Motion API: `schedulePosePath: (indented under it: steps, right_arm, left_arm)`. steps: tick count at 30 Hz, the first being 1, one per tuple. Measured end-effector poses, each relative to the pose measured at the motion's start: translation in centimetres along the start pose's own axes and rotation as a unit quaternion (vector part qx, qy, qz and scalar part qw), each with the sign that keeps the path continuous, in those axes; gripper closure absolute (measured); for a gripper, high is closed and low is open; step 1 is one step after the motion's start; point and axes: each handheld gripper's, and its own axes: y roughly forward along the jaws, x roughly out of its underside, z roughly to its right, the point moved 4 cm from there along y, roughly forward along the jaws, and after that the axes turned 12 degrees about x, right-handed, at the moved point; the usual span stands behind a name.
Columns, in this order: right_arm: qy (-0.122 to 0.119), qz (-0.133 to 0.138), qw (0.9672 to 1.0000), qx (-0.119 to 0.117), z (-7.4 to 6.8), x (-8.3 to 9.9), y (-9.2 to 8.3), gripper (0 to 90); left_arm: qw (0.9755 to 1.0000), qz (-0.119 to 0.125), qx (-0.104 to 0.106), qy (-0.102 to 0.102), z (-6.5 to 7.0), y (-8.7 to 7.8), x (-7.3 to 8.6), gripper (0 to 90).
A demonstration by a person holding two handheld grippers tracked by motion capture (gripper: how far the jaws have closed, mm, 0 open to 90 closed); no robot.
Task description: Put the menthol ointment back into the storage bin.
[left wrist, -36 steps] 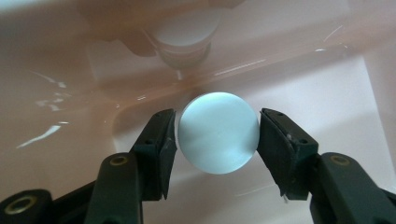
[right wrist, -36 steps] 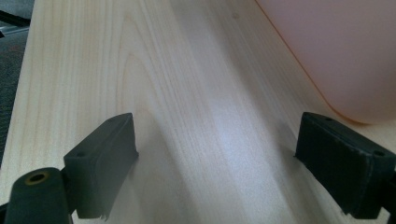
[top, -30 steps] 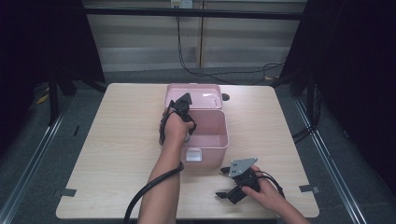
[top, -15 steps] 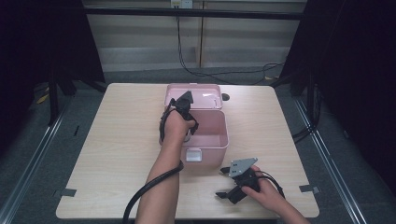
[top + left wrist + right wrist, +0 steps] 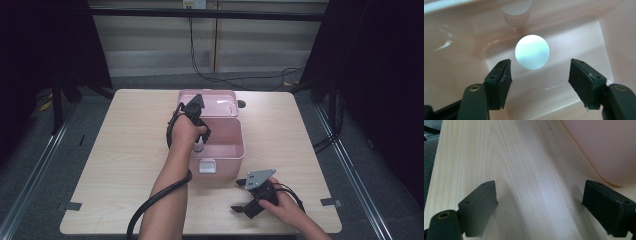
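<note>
Overall light: even and soft from overhead; the table point(image 5: 125, 150) is bright, its surroundings fall to near black at 9 and 3 o'clock.
Shadows: faint, short, under the forearms.
Glare: white streaks on the glossy pink box point(image 5: 461, 45) wall at 9 o'clock; the white ball point(image 5: 532, 51) glows, washed out.
Focus: right gripper view soft, box corner at 2 o'clock blurred.

Your left gripper point(image 5: 199, 131) dips into the open pink box point(image 5: 235, 150) at the table's point(image 5: 125, 150) centre, its jaws just opening, a small white thing point(image 5: 199, 146) beneath. At five o'clock from the box, your right gripper point(image 5: 244, 196) rests on the tabletop, jaws apart.
</note>
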Motion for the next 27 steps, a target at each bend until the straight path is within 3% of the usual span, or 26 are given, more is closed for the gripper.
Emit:
schedulePosePath:
  steps: [6,17,21,27]
  right_arm:
    - [0.001,0.000,1.0000,0.000,0.0,0.0,0.0,11.7]
    - [0.000,-0.001,1.0000,0.002,0.0,0.0,0.0,11.7]
    - [0.000,-0.001,1.0000,0.002,0.0,0.0,0.0,11.6]
    - [0.002,-0.002,1.0000,0.000,0.0,0.0,0.0,11.6]
  left_arm:
    - [0.9999,0.005,0.010,0.000,0.4,-0.8,0.0,29.6]
    - [0.9989,0.017,0.036,0.024,1.1,-2.8,0.3,26.5]
    - [0.9983,0.015,0.037,0.042,1.4,-3.8,0.5,26.5]
    - [0.9977,0.018,0.041,0.050,1.5,-5.3,1.0,26.3]
